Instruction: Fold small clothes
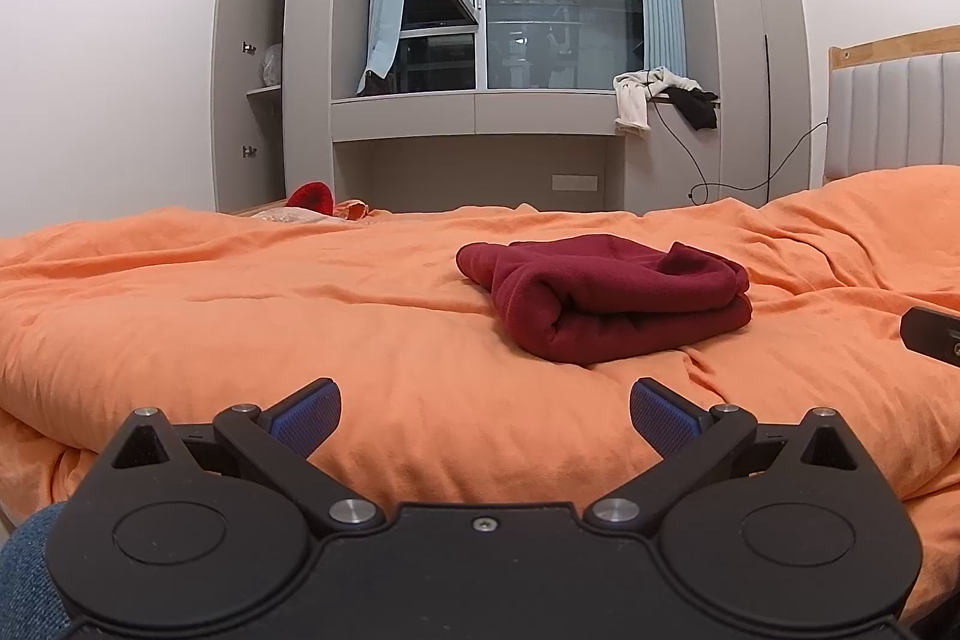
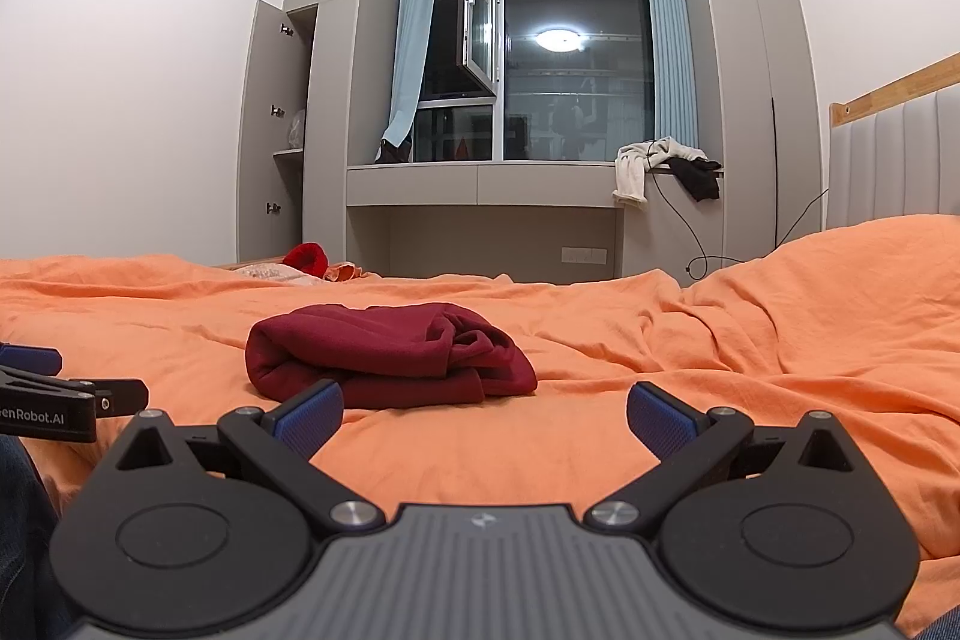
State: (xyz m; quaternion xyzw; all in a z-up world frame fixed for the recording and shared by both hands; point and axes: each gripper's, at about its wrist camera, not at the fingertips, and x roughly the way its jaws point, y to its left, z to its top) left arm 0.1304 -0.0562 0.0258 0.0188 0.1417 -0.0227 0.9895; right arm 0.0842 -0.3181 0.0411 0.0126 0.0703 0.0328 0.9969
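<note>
Left gripper [image 1: 485,415] and right gripper [image 2: 485,415] both spread wide, holding nothing, near the bed's [image 1: 240,316] edge; folded maroon garment [image 1: 606,301] sits mid-bed.

White walls [image 2: 138,70] enclosed the room; grey built-in cabinets [image 2: 750,70] framed a dark window [image 2: 576,70] with one sash swung open; pale blue curtains [image 2: 669,52] hung at both sides; a ceiling lamp's reflection [image 2: 561,38] showed in the glass; the left cabinet door [image 2: 258,130] stood open; an orange duvet [image 2: 720,340] covered the bed; a padded headboard [image 2: 888,160] with wooden rail stood at right.
</note>
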